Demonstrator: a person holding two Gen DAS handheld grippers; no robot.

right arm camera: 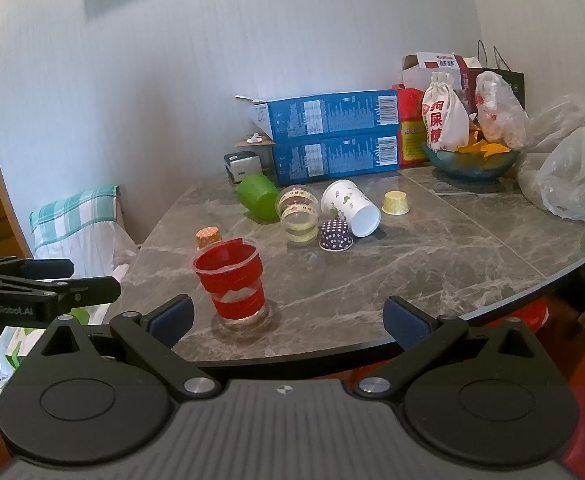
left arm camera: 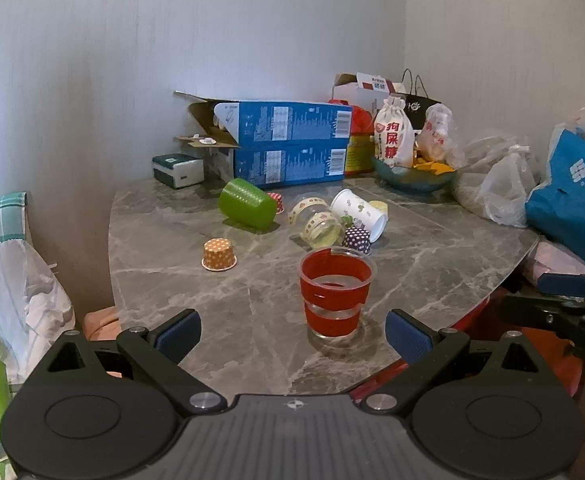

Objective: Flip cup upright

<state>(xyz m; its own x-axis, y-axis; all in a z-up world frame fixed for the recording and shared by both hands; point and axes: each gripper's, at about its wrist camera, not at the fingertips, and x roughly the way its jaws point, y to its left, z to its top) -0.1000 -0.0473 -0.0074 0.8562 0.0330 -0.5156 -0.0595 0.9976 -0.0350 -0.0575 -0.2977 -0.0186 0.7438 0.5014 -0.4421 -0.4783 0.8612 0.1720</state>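
A clear cup with red bands [left arm camera: 335, 292] stands upright near the front edge of the grey marble table [left arm camera: 432, 264]; it also shows in the right wrist view [right arm camera: 231, 284]. My left gripper [left arm camera: 292, 332] is open and empty, its fingers wide apart just short of that cup. My right gripper [right arm camera: 288, 320] is open and empty at the table's front edge, right of the cup. Behind lie a green cup [left arm camera: 247, 204] on its side, a clear taped cup [left arm camera: 319, 222] on its side and a white printed cup [left arm camera: 359, 210] on its side.
Small paper baking cups sit upside down: orange [left arm camera: 219, 255], purple [left arm camera: 356, 239], yellow [right arm camera: 396, 203]. Blue boxes [left arm camera: 292, 144], a tissue pack [left arm camera: 177, 170], a bowl with bags [left arm camera: 412, 176] and plastic bags [left arm camera: 504, 188] crowd the back and right. A chair with cloth [left arm camera: 8, 280] stands left.
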